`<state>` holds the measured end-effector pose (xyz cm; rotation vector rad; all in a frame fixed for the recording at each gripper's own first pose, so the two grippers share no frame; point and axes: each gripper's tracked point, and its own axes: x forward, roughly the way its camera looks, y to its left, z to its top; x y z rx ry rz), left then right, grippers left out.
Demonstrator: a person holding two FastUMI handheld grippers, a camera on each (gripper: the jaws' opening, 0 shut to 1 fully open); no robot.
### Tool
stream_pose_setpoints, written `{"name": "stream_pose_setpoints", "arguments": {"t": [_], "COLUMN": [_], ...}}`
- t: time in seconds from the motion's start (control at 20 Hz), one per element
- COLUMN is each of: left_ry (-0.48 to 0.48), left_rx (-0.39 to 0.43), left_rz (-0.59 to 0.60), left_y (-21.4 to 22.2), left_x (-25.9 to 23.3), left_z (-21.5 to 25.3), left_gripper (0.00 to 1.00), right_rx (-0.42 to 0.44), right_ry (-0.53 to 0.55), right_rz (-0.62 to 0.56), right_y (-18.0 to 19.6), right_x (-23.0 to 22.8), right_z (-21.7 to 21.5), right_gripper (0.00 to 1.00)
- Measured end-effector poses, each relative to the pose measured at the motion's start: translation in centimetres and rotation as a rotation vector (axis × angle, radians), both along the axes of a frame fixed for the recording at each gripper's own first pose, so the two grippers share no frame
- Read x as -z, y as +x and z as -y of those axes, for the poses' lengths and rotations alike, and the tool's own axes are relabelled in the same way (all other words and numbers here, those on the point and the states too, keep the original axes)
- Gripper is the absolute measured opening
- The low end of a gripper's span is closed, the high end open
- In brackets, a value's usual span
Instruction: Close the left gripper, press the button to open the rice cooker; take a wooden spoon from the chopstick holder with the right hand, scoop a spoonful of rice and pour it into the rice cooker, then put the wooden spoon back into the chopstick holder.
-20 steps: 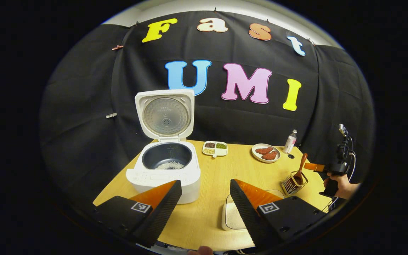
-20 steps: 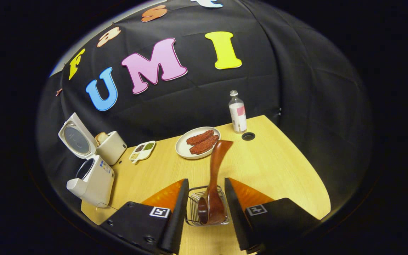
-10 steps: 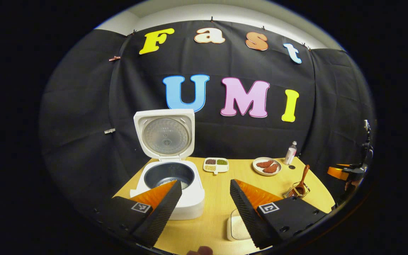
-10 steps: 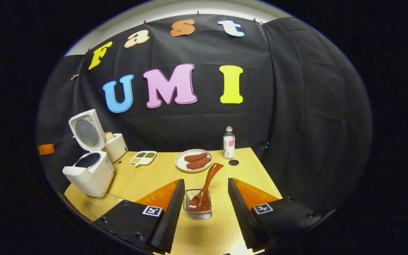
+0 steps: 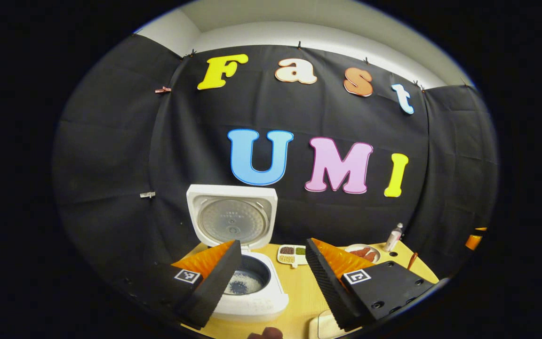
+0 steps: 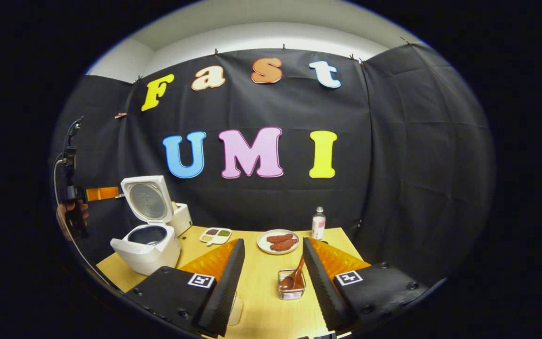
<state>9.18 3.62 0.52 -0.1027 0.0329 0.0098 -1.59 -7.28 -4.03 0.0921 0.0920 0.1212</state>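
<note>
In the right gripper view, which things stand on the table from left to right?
Rice cooker → divided dish → plate → bottle. The holder with the spoon sits nearer, below the plate, so I leave it out.

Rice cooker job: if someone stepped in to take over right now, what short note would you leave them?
Left gripper: open, holding nothing, near the rice cooker.
Right gripper: open, holding nothing, above the table, the spoon holder ahead of it.
Rice cooker: lid up, some rice in the pot.
Wooden spoon: standing in the wire holder.
Done, as far as things show: lid opened, rice poured in, spoon returned.
Left: apparently nothing; a tray of rice sits at the table's near edge.
</note>
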Motion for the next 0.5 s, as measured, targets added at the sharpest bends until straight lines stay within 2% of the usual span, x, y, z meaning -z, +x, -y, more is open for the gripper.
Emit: {"name": "stream_pose_setpoints", "arguments": {"t": [0.1,0.15,0.2,0.5], "left_ry": [0.007,0.012,0.019,-0.002], "left_rx": [-0.016,-0.024,-0.036,-0.072], "left_rz": [0.041,0.067,0.089,0.136], "left_y": [1.3,2.0,2.8,9.5], "left_x": [-1.8,-2.8,-3.8,-6.6], "left_z": [-1.4,-2.1,-2.9,-6.8], "left_gripper": [0.94,0.94,0.94,0.94], "right_rx": [-0.026,-0.039,-0.046,-0.075], "right_ry": [0.002,-0.003,-0.012,-0.057], "right_rz": [0.02,0.032,0.042,0.083], "right_y": [-0.7,-0.8,-1.0,-1.6], "right_x": [-1.3,-1.9,-2.4,-4.1], "right_z": [-2.2,-3.1,-4.0,-8.4], "right_gripper": [0.84,0.94,0.98,0.98]}}
